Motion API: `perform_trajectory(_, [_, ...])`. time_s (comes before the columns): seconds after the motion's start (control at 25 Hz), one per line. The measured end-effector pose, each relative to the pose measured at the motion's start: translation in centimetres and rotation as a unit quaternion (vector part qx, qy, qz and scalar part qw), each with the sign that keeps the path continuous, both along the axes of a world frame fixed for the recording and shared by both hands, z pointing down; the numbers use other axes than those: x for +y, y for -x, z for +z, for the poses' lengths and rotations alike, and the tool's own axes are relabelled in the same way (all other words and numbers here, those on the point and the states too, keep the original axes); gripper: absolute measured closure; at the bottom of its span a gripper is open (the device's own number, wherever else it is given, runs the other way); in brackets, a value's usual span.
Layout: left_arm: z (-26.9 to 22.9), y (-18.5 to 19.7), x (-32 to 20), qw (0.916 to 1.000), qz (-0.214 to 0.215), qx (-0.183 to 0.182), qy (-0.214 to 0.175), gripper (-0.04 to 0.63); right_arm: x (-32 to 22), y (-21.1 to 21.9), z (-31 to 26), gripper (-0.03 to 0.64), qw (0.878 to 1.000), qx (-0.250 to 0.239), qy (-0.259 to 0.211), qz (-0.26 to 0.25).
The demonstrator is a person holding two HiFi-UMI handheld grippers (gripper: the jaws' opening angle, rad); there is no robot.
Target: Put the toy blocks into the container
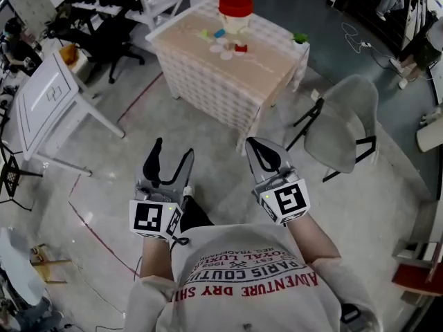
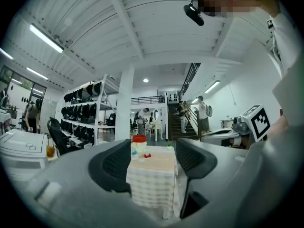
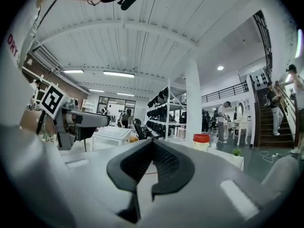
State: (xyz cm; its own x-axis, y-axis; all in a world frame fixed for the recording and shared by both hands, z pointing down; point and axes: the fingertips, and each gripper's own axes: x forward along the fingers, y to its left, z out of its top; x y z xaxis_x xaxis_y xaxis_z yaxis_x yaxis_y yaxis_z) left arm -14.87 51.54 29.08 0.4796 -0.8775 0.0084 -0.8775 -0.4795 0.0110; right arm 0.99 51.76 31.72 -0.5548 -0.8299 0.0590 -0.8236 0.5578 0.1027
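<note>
Left gripper [image 1: 170, 162]: the jaws are held wide apart and nothing is gripped. In the left gripper view [image 2: 153, 161] only the distant table is framed between the pads.
Right gripper [image 1: 264, 155]: the jaws are closed together at the tips and nothing is held. This is confirmed in the right gripper view [image 3: 151, 161].
Toy blocks [image 1: 225, 42]: a small scatter of green, blue, red and pale pieces is seen on the table top, just in front of the container. None is seen inside it.
Container [image 1: 236, 12]: a pale tub with a red top is stood upright near the far edge of the table. Whether it is open cannot be told at this range.
Table [image 1: 214, 92]: it is covered with a checked cloth. A small green plant [image 1: 300, 39] is set on its right corner.
Direction to blocks: they lie straight ahead of both grippers and well apart from them, with open floor between.
Aim: the table is centred between the left jaws. In the right gripper view the container [image 3: 201, 141] is seen to the right of the jaws.
Nearer hand: the right is judged slightly nearer, by a small margin.
Long axis: none can be made out on pieces this small.
Stage: the approach is judged not yet finished, and no block is within reach.
</note>
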Motion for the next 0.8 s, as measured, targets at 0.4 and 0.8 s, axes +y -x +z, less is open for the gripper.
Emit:
perform_trajectory(0.4, [0.6, 11.8, -17.3, 0.9989, 0.044, 0.014, 0.011, 0.299, -16.1, 10.9, 0.5, 0.615, 0.998, 0.011, 0.023, 0.058])
perform_trajectory(0.8, [2.4, 18.4, -29.8, 0.996, 0.083, 0.004, 0.032, 0.299, -27.8, 15.8, 1.8, 0.615, 0.992, 0.008, 0.048, 0.116])
